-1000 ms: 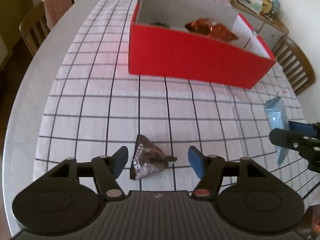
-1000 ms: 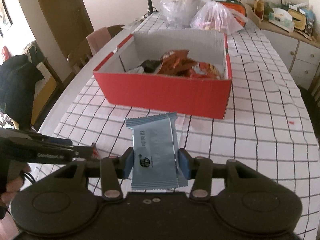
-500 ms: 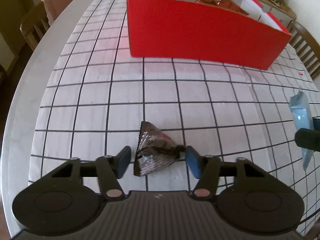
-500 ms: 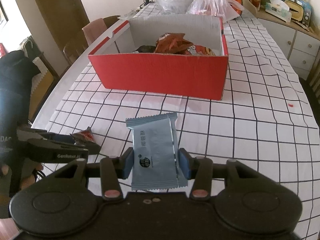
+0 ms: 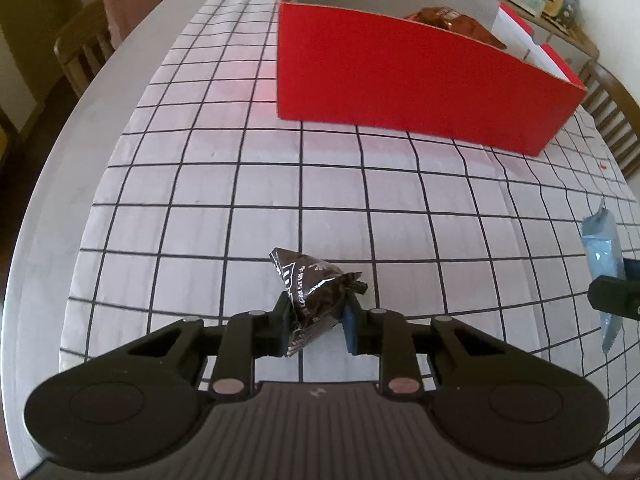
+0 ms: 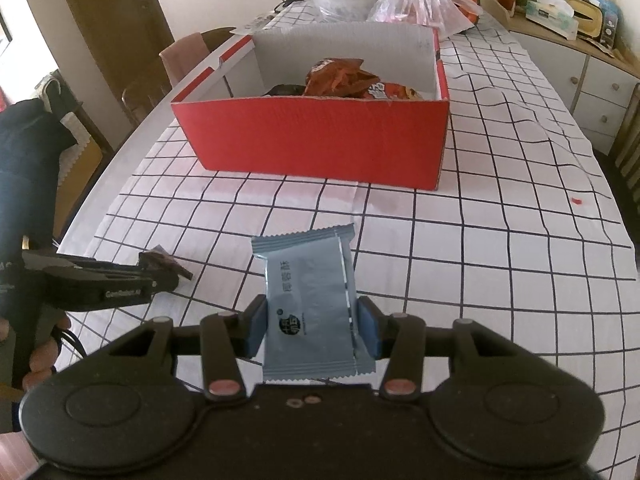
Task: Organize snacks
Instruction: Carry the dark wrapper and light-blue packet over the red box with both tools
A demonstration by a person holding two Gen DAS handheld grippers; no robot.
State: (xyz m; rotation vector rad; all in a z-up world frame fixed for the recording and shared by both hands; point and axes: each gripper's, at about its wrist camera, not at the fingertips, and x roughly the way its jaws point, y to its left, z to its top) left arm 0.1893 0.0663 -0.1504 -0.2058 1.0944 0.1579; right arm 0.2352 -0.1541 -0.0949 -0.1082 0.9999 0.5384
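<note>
My left gripper [image 5: 316,326] is shut on a dark brown triangular snack packet [image 5: 310,282] at the checked tablecloth. My right gripper [image 6: 312,330] is shut on a light blue flat snack packet [image 6: 310,300], held above the table. The blue packet also shows at the right edge of the left wrist view [image 5: 602,256]. The left gripper and its dark packet [image 6: 164,262] show at the left of the right wrist view. A red cardboard box [image 6: 320,140] stands open ahead, with orange and dark snack packets [image 6: 340,80] inside. The box also shows in the left wrist view [image 5: 420,80].
Clear plastic bags [image 6: 412,4] lie behind the box. Wooden chairs [image 5: 92,44] stand along the table's left side, another chair [image 5: 616,116] at the right. A sideboard with clutter [image 6: 572,20] stands at the back right. A small red scrap [image 6: 576,201] lies on the cloth.
My left gripper closed its fingers on the dark triangular packet. The right gripper kept the blue packet and shifted slightly nearer the box.
</note>
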